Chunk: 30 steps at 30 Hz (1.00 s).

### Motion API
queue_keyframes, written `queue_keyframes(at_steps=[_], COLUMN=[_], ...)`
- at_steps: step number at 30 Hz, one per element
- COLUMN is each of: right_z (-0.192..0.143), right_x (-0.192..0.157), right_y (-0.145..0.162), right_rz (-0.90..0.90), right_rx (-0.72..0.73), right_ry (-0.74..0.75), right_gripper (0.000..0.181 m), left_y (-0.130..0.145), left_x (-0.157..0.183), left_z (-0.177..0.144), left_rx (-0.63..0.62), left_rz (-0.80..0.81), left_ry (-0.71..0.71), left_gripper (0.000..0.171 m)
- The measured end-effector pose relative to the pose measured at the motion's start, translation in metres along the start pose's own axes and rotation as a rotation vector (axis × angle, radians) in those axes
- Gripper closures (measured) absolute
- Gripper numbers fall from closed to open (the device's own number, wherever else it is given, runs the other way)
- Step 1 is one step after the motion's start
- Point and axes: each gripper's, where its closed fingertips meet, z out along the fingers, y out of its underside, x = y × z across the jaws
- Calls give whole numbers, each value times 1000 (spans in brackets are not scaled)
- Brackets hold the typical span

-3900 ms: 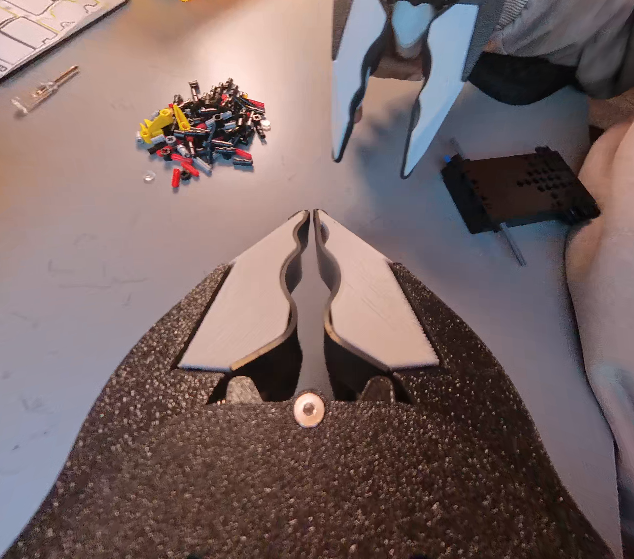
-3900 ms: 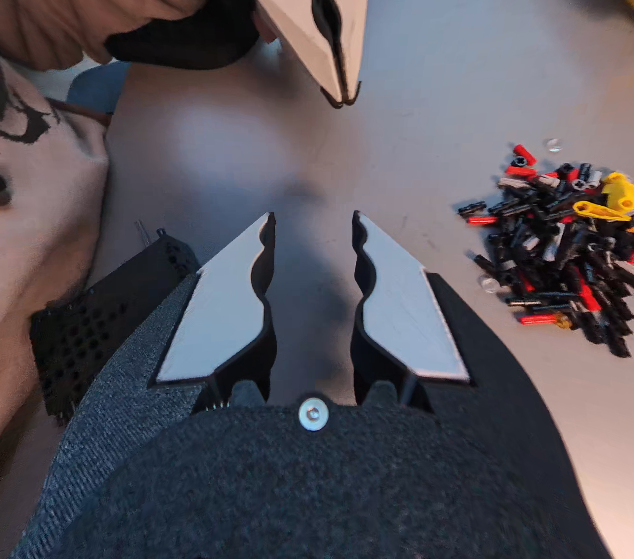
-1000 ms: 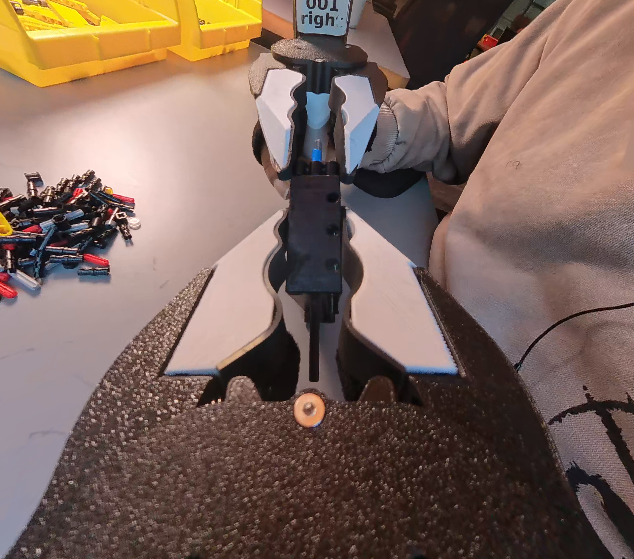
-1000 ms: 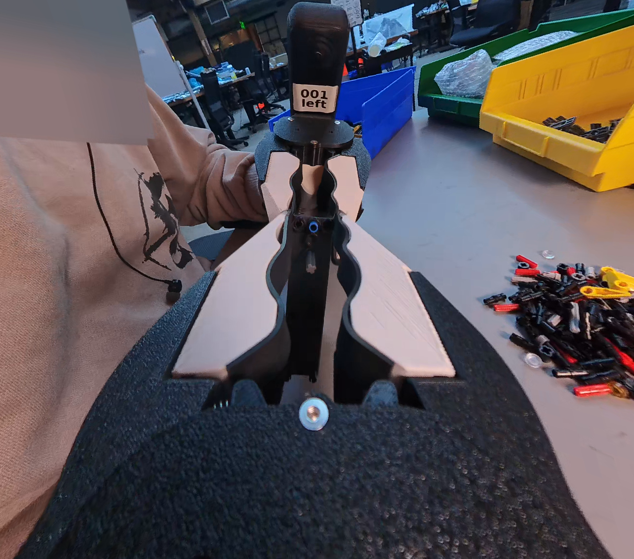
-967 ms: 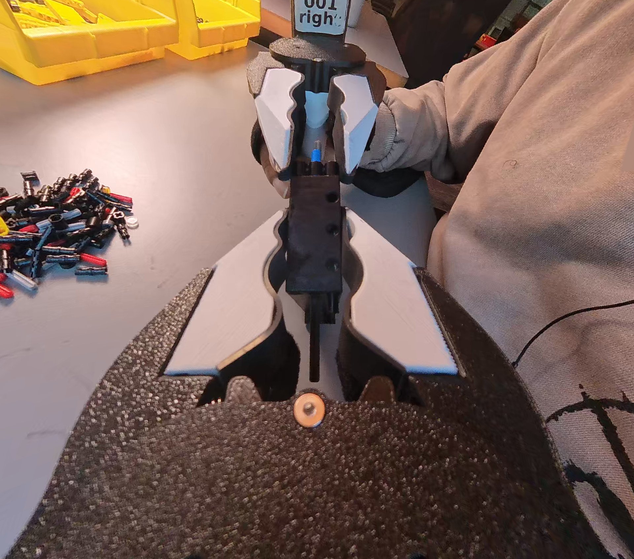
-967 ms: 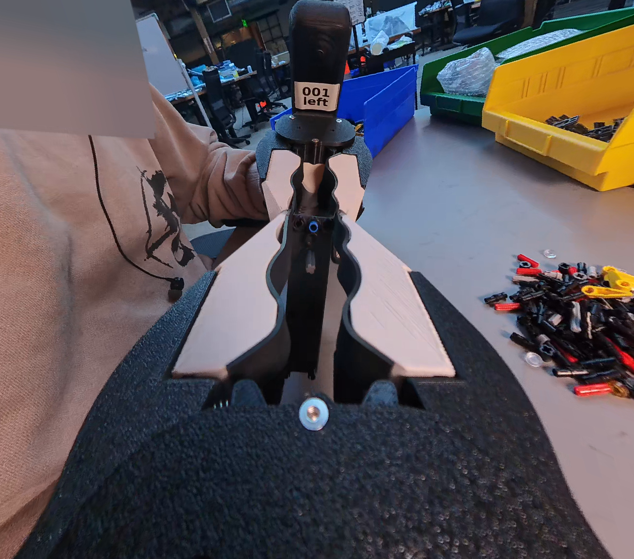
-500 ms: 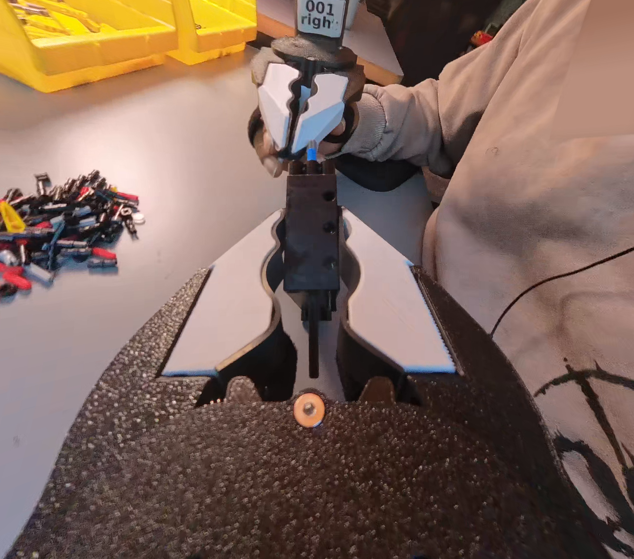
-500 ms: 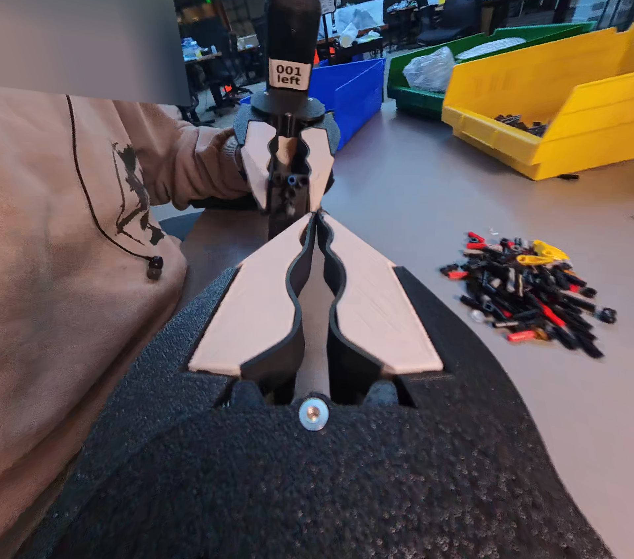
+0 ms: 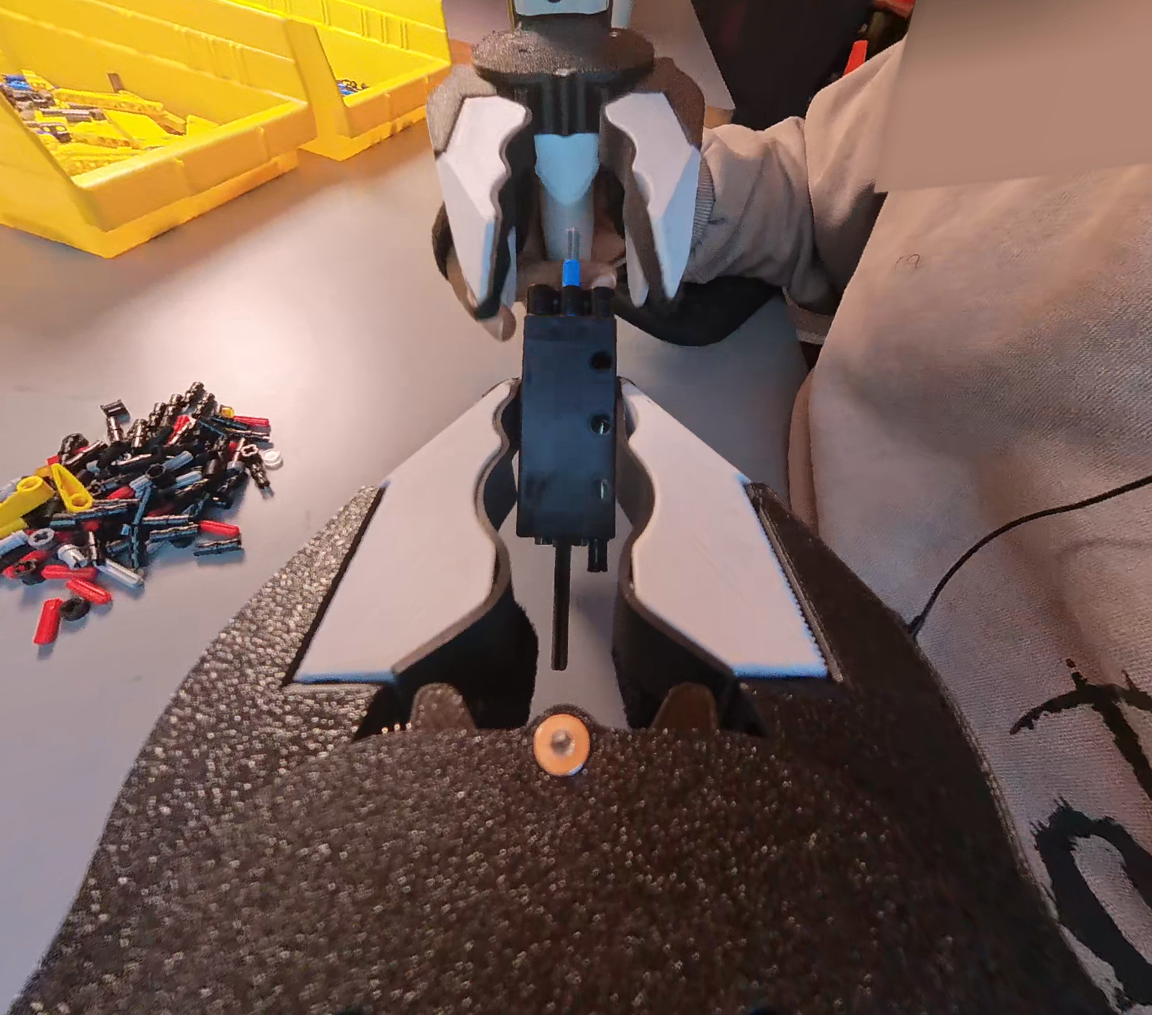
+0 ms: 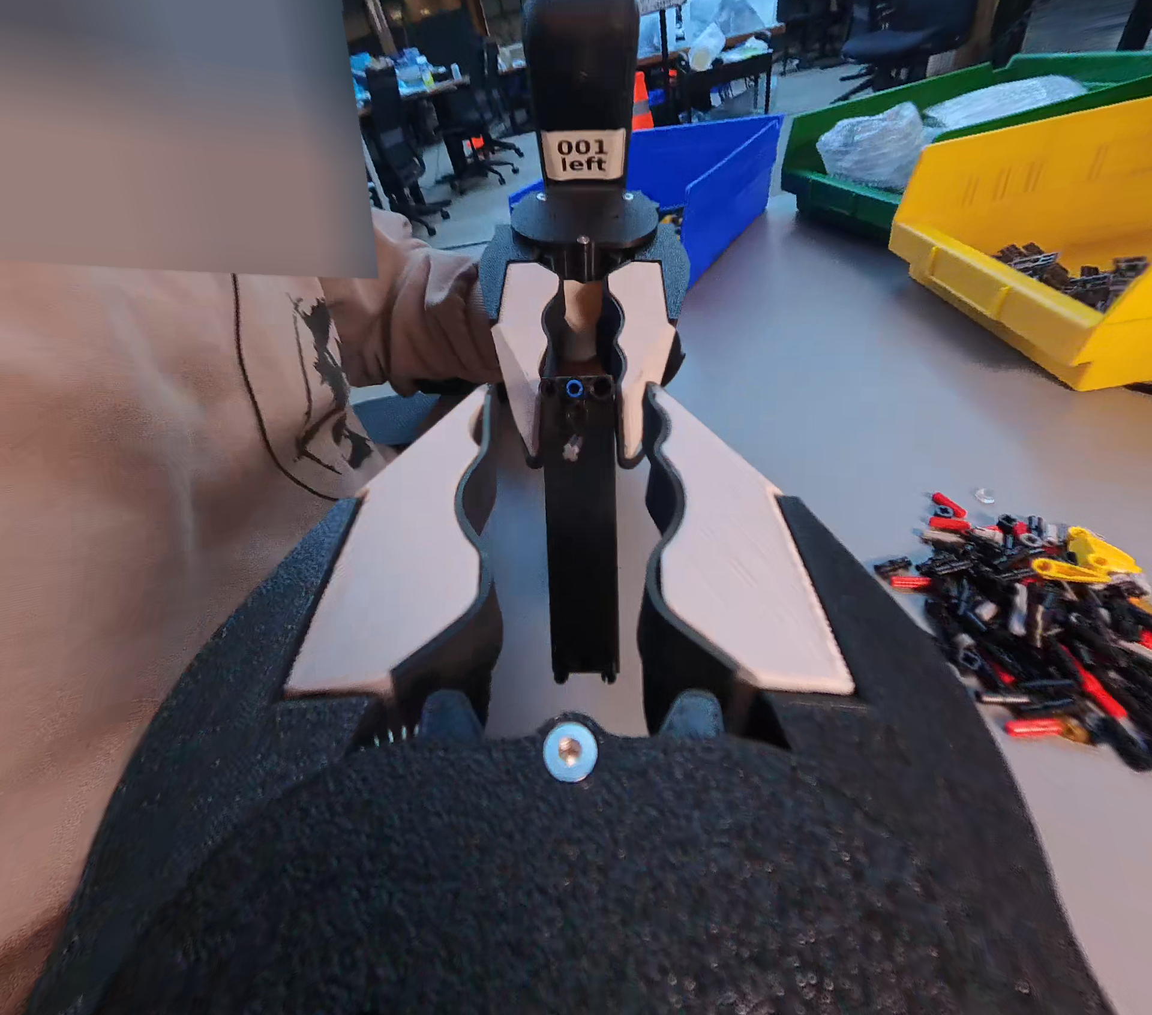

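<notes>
Yellow bins (image 9: 187, 125) of small parts (image 9: 68, 119)

Grey table (image 9: 324, 312) bears small-parts pile (image 9: 134, 493), yellow bins (image 9: 187, 112).

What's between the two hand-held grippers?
A black block with a blue pin at its far end. The left hand-held gripper clamps it; the right hand-held gripper stands open around it. Both wrist views show this.

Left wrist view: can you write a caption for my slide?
Left tool grips a black holed plastic block above a grey table while the open right tool faces it.
</notes>
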Motion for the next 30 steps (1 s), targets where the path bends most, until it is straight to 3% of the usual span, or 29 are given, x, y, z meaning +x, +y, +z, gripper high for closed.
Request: queue_keyframes(at_steps=[3,10,24,30], right_z=[11,11,15,13], right_x=[1,5,12,10], right_y=[9,-13,-21,-16], right_rz=[-23,4,69,72], right_rx=[-35,165,226,211], right_ry=[28,56,58,27], right_gripper=[157,158,159,160], left_y=[-2,-20,-22,-18], left_x=[1,-2,-6,-5], left_z=[1,-6,-10,-11], left_rx=[11,129,185,143], left_rz=[9,-62,-124,-114], left_ry=[-10,-13,1,-3], left_gripper=[145,145,145,145])
